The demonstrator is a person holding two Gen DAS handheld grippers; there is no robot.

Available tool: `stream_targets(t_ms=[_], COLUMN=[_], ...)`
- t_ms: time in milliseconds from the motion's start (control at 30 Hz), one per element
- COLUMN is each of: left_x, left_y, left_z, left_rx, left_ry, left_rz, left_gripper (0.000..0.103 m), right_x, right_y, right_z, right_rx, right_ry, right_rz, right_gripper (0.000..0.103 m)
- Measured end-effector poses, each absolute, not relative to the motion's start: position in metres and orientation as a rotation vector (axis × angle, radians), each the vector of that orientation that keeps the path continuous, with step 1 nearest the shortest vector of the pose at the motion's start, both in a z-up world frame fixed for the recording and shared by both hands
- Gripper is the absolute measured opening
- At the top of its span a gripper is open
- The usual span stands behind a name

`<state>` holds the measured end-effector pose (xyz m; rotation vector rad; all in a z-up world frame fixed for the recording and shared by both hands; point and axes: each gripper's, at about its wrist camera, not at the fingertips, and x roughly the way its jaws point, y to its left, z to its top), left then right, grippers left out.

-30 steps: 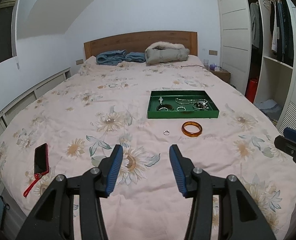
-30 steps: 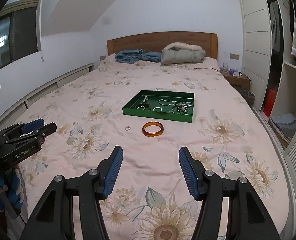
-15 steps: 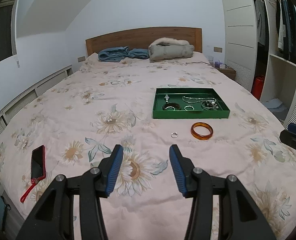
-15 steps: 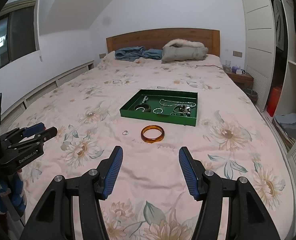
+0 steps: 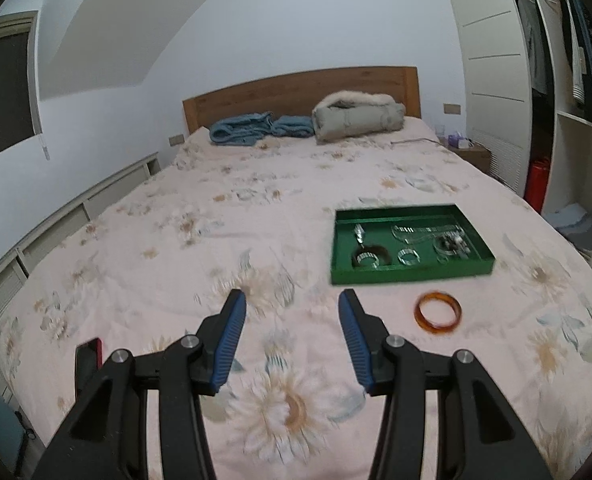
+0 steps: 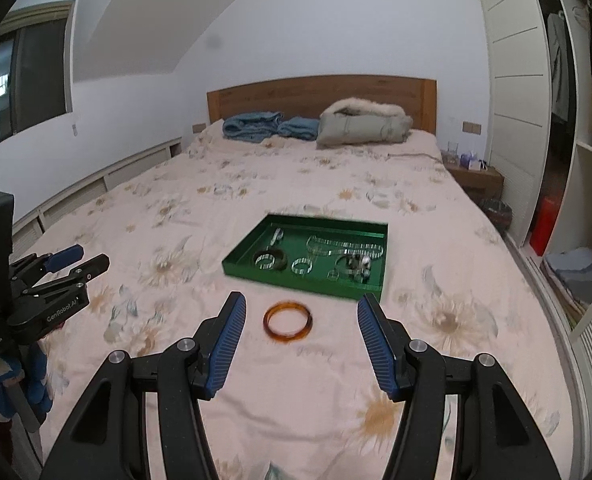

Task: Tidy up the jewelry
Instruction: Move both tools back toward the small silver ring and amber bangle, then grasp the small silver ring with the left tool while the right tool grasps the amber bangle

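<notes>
Okay, left wrist view first:
- left gripper (image 5: 292, 312) spread wide, nothing between the blue pads, hanging over the floral bedspread (image 5: 216, 240)
- green tray (image 5: 410, 270) ahead and to the right on the bed, with chains, rings and a dark bangle inside, all blurred
- amber bangle (image 5: 438, 314) flat on the bedspread just in front of the tray's near wall, right of the right-hand fingertip, not touching the tray
- dark phone with red edge (image 5: 88, 360) near the left edge of the bed, partly behind the gripper body
- blue folded blankets (image 5: 256, 128) and grey coat with fur hood (image 5: 356, 118) at the wooden headboard (image 5: 296, 88)

Right wrist view:
- right gripper (image 6: 302, 316) also spread wide, holding nothing
- amber bangle (image 6: 288, 322) lies on the bedspread (image 6: 176, 220) in the gap between the two fingertips, closer to the left one, apart from both
- green tray (image 6: 296, 282) just beyond the bangle, slanted, jewelry inside
- left gripper (image 6: 72, 266) seen at far left, over the bed edge, fingers parted
- open wardrobe (image 6: 576, 120) along the right wall
</notes>
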<state>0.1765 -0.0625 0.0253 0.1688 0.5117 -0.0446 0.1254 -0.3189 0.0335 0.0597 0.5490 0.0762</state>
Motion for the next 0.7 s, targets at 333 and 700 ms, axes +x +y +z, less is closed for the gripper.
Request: stream_targets(t_ms=[333, 700], left_x=[0.215, 0.256], left_y=[-0.069, -0.082], left_z=[0.019, -0.030], left_rx=[0.181, 0.192], left_ry=[0.528, 0.615], left_rz=[-0.036, -0.085], left_gripper=[0.046, 0.046], right_x=[0.168, 0.217], right_y=[-0.327, -0.331], right_z=[0.037, -0.021], right_rx=[0.069, 0.087], right_ry=[0.524, 0.626], right_rz=[0.074, 0.078], right_gripper=[0.058, 0.058])
